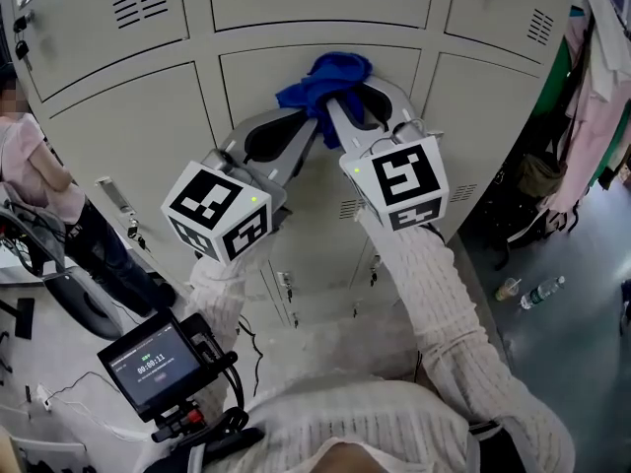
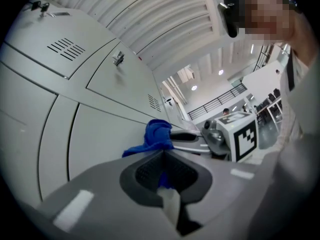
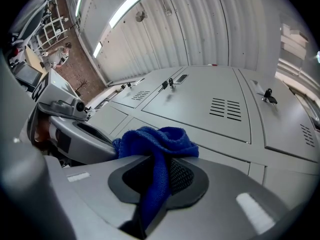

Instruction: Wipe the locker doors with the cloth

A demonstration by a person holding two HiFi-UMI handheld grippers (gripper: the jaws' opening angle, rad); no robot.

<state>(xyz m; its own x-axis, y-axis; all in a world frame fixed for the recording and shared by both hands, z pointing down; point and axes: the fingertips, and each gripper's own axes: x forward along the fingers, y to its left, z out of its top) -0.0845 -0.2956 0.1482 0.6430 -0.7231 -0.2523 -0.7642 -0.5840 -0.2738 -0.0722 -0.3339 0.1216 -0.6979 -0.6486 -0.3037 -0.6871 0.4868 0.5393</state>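
A crumpled blue cloth [image 1: 325, 79] is pressed against the middle beige locker door [image 1: 258, 75], just under its top edge. Both grippers meet at it. My right gripper [image 1: 337, 99] is shut on the cloth; in the right gripper view the cloth [image 3: 156, 143] bunches over the jaw tips and a strip hangs down between them. My left gripper [image 1: 312, 123] comes in from the lower left, jaws closed, with a sliver of blue in the slit. In the left gripper view the cloth [image 2: 156, 136] sits just past its tips, with the right gripper [image 2: 196, 138] beside it.
Vented locker doors [image 3: 210, 106] fill the wall, some with keys [image 1: 130, 227] in their locks. A seated person [image 1: 39, 170] is at the left. Clothes [image 1: 592, 87] hang at the right. A bottle [image 1: 540, 292] and a cup [image 1: 508, 288] stand on the floor. A small monitor [image 1: 156, 363] hangs below.
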